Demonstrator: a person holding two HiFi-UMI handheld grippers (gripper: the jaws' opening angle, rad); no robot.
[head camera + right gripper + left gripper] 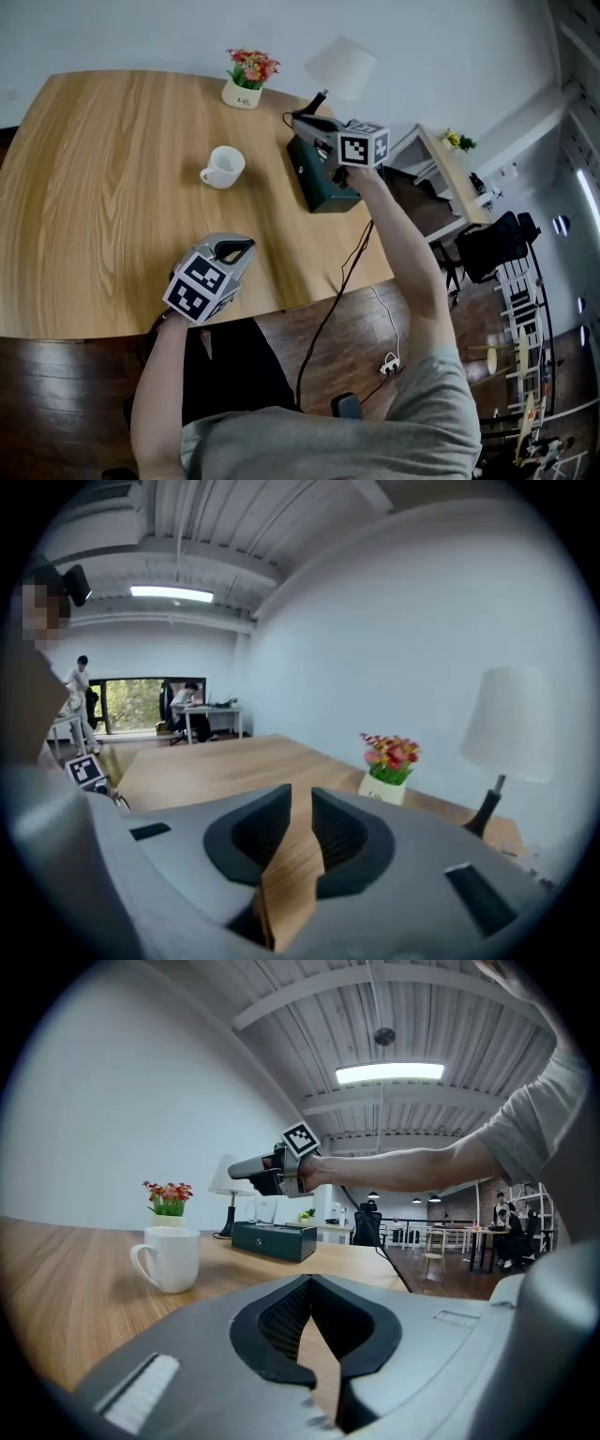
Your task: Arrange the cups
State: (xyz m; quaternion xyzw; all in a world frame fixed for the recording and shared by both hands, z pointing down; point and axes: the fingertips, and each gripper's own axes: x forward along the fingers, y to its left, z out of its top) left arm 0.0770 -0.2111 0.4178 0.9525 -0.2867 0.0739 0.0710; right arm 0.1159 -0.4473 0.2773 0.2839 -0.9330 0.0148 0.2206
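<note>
The white cup [225, 167] stood upright on the wooden worktop [94, 187], alone and untouched, with its handle turned toward the left edge of the head view. It sat between your two claws and well apart from both.

Your left claw [242, 247] was low near the front edge of the worktop, pointing across the wood. The cup lay beyond its tips and a little to the left. In the left gripper view the cup [172, 1258] appeared left of the claw's line, handle to the left. That claw [311, 1288] was closed, its jaws meeting at the tips with nothing caught between them.

Your right claw [298, 119] was held out at the end of a stretched arm, up in the air over the far end of the dark green box [321, 173]. The cup was to its left and nearer to you, and there was clear worktop between the cup and the box. Its jaws stood apart with a plain gap, and the right gripper view showed only wood grain through the claw [300, 794], so it held nothing.

That view looked over the worktop toward the flower pot [389, 766] and the white lamp [506, 724]. In the head view, the flower pot [247, 80] stood at the far edge of the worktop beyond the cup. The lamp [339, 70] rose just behind the box. A black cable [328, 319] trailed from the box down to the floor.
</note>
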